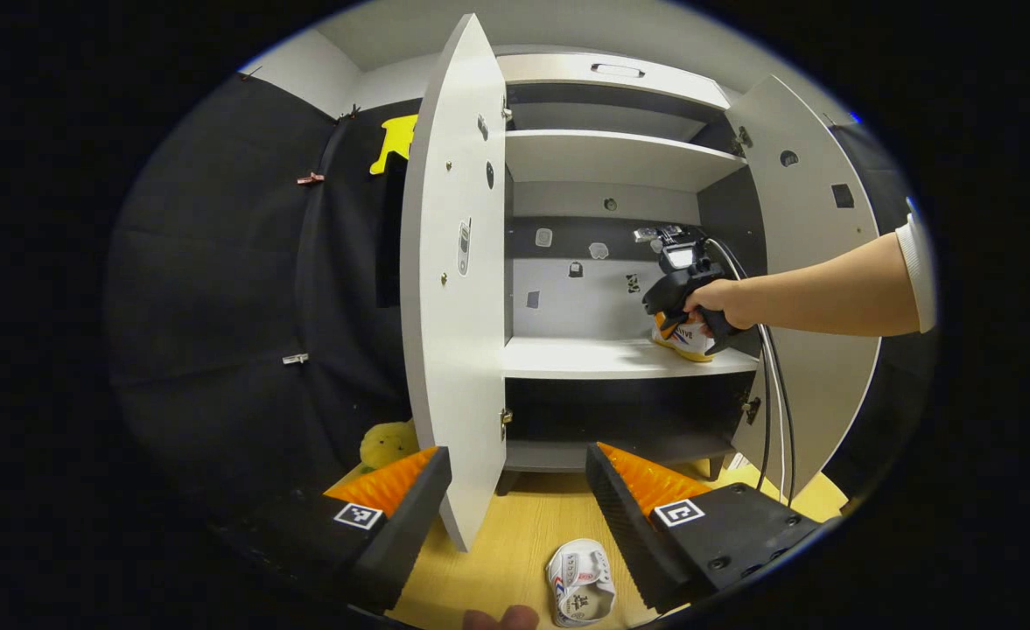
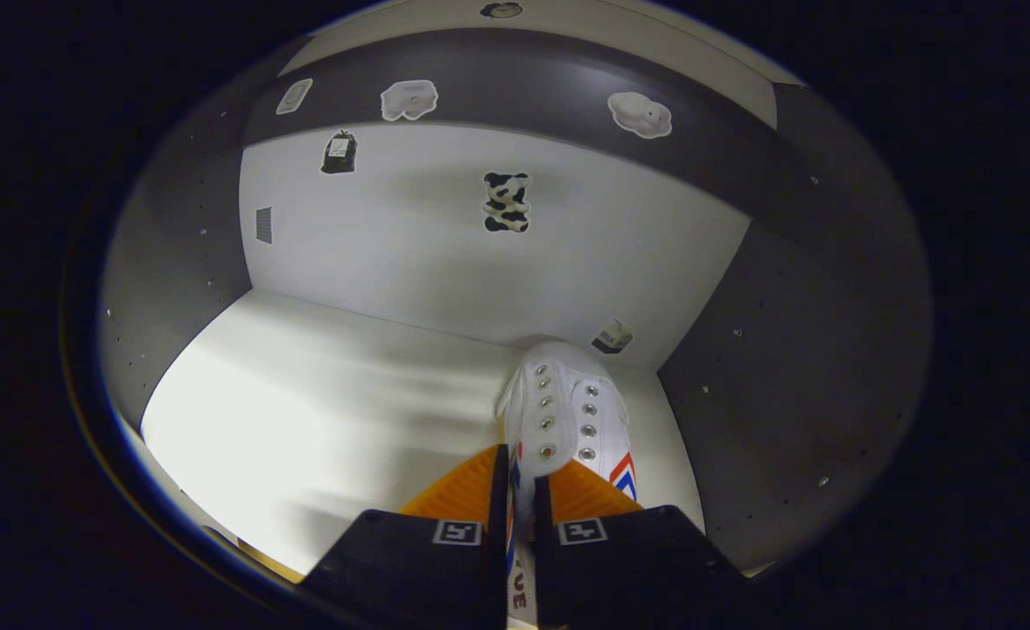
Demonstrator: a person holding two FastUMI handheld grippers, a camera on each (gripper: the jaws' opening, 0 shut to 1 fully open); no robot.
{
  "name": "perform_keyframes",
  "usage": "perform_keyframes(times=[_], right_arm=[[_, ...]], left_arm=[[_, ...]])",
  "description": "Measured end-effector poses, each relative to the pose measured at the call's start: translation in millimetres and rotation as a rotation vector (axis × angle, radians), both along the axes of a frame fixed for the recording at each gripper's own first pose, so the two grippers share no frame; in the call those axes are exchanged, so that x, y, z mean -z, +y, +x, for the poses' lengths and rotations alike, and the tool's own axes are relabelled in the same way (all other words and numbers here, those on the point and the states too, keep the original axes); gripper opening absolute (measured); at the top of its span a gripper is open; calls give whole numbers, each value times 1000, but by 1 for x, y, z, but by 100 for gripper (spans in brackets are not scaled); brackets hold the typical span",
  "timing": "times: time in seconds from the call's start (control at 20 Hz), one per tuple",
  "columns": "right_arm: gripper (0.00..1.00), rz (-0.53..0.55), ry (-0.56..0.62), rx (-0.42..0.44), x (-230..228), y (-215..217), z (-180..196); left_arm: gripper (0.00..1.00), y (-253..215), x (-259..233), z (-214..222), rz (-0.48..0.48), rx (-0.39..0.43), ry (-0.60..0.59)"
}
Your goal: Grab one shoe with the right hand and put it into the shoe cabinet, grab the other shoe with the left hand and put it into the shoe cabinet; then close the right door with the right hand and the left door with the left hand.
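In the right gripper view my right gripper [image 2: 519, 490] is shut on a white shoe [image 2: 567, 411], pinching its upper edge; the shoe's toe points at the cabinet's back wall, low over the white shelf [image 2: 322, 394] near the right side wall. The left gripper view shows that same gripper [image 1: 685, 293] in a person's hand inside the cabinet, with the shoe [image 1: 685, 339] on the middle shelf [image 1: 585, 357]. My left gripper [image 1: 519, 507] stands open above the floor. The other white shoe [image 1: 580, 591] lies on the wooden floor just below and between its fingers. Both cabinet doors, left [image 1: 458, 280] and right [image 1: 816, 262], stand open.
A yellow plush toy [image 1: 386, 444] sits on the floor left of the cabinet, behind the open left door. Cables [image 1: 773, 394] hang from the right gripper across the cabinet's right side. The wooden floor [image 1: 523, 534] stretches in front of the cabinet. Small stickers dot the cabinet's back wall [image 2: 506, 201].
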State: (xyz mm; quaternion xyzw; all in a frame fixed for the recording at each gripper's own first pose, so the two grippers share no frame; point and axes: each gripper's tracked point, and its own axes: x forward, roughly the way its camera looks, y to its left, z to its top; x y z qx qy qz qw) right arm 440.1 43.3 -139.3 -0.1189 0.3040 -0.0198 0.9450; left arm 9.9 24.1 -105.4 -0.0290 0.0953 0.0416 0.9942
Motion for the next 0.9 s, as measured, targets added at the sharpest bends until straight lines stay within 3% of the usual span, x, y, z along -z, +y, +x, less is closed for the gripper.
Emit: perform_keyframes(times=[0.05, 0.1, 0.15, 0.2, 0.25, 0.35, 0.4, 0.45, 0.7, 0.9], right_arm=[[23, 14, 3, -5, 1, 2, -3], [39, 22, 6, -14, 4, 4, -6], [44, 19, 5, -24, 5, 6, -10], [58, 7, -9, -32, 2, 7, -11], [61, 4, -25, -39, -1, 9, -14], [76, 7, -62, -35, -10, 12, -18], [89, -1, -84, -30, -17, 10, -21], [94, -6, -104, -26, -23, 10, -24], [96, 25, -241, -53, -64, 16, -51], [97, 85, -369, -124, -104, 34, -96]], left_arm=[[96, 0, -1, 0, 0, 1, -4], [96, 0, -1, 0, -1, 3, -6], [96, 0, -2, -1, -3, 4, -5], [96, -1, -1, -2, -6, 5, -5], [96, -1, -2, -3, -8, 6, -6], [96, 0, -3, -6, -9, 4, -8], [96, 1, -3, -8, -9, 2, -10], [96, 2, -4, -11, -11, -1, -10], [96, 8, -3, -22, -16, -12, -7], [96, 11, -5, -27, -6, -12, -14]])
